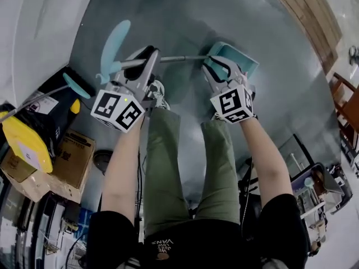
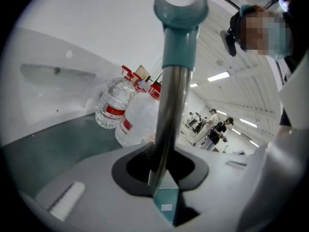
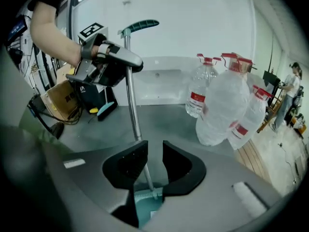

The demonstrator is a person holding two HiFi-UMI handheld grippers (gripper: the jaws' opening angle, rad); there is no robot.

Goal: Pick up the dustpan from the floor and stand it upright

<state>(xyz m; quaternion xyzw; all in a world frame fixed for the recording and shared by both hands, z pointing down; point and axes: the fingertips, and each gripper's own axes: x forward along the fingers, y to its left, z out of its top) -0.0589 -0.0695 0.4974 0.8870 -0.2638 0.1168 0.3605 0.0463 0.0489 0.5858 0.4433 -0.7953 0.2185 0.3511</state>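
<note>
Held clear of the floor: dustpan (image 1: 247, 60), carried between both grippers, left of the bottles (image 3: 227, 105) in the right gripper view.

Long axis is the pole (image 3: 131, 105). It rises from the pan at the bottom, leaning away from the bottles, up to the teal grip (image 3: 140, 25).

Jaws: left gripper (image 3: 129, 64) is clamped on the pole high up, just under the grip. The right gripper (image 3: 153, 166) is narrow, closed at the pole's foot where it joins the pan.

The right gripper is nearer the pan, so it is the likely pivot; the left gripper would swing the grip over it. Not yet upright, I judge.
</note>
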